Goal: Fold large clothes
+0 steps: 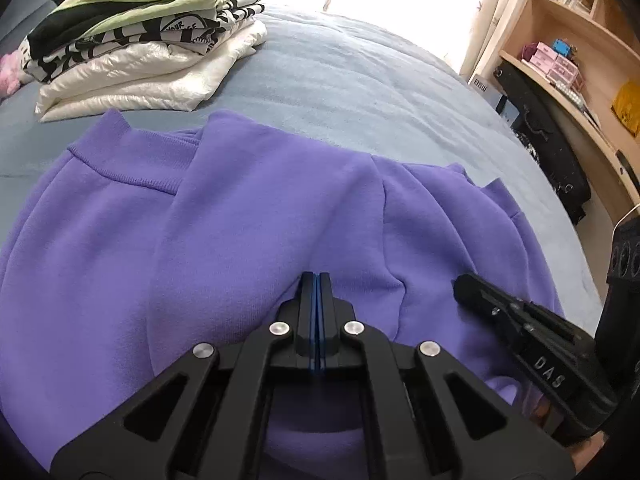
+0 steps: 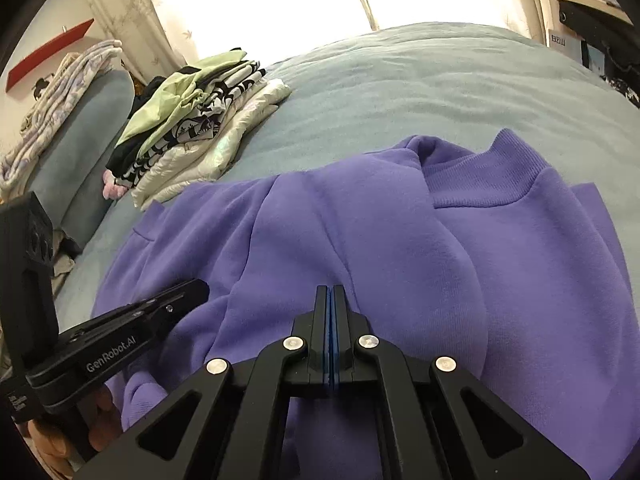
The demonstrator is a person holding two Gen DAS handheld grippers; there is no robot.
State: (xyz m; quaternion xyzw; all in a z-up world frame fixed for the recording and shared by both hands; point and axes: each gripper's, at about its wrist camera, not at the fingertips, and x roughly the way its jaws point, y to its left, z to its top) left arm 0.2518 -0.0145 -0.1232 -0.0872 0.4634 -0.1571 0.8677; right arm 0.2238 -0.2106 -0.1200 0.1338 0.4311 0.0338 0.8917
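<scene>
Soft, thick, limp purple sweatshirt (image 1: pixel 248 216): take its ribbed collar (image 1: pixel 132 168); left gripper (image 1: pixel 316 280) and right gripper (image 2: pixel 331 292) clenched, empty.

"DAS" stands on the right gripper (image 1: pixel 464 286), right of the left gripper (image 1: pixel 316 278). "GenRobot.AI" stands on the left gripper's side. A folded printed shirt (image 1: pixel 176 30) ahead reads "YOUR".

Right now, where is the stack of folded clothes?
The stack of folded clothes sits on the blue bed cover, upper left in both wrist views, just beyond the purple sweatshirt and beside the grey cushion.
</scene>
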